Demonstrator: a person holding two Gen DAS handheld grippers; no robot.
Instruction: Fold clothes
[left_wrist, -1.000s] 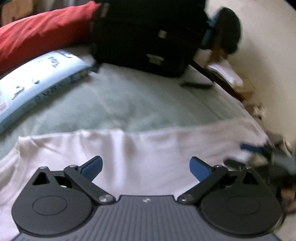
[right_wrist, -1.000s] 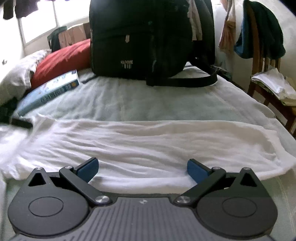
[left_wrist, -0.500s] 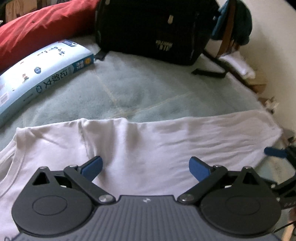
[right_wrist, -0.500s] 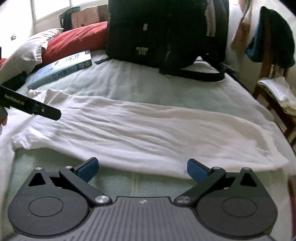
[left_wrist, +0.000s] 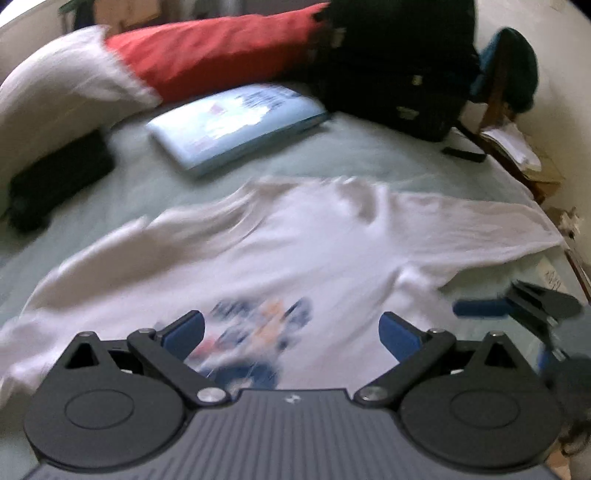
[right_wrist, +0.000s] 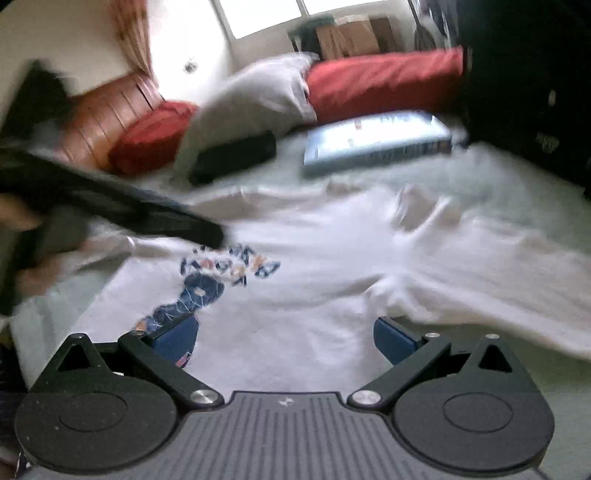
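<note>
The bed (left_wrist: 332, 158), under a pale green sheet, carries everything. At its head end lie a red pillow (left_wrist: 221, 55), a white pillow (left_wrist: 62, 92), a black bag (left_wrist: 399, 62), a blue book (left_wrist: 236, 125) and a small black case (left_wrist: 55, 181); a chair (left_wrist: 506, 96) stands off the far right corner.

The shirt (left_wrist: 295, 243), white, has changed most. Half a second ago it lay as a long plain band across the bed, no print showing. Now it is spread wider toward the near edge, with a blue and orange print (right_wrist: 221, 273) face up near the middle. One sleeve reaches toward the right edge and the cloth bunches where it joins the body. Both views are smeared by motion, so the finer creases cannot be read.

The left gripper (left_wrist: 291, 328) hovers over the print, jaws wide, nothing between them. The right gripper (right_wrist: 284, 332) is over the near hem, jaws also wide and empty. In the earlier frames both sat closer to the band of cloth.

My reading: the near layer has been opened out, so the shirt is flatter and larger, not more folded. That could be a spreading ahead of folding, or an undoing of a poor fold; the frames do not settle which.
</note>
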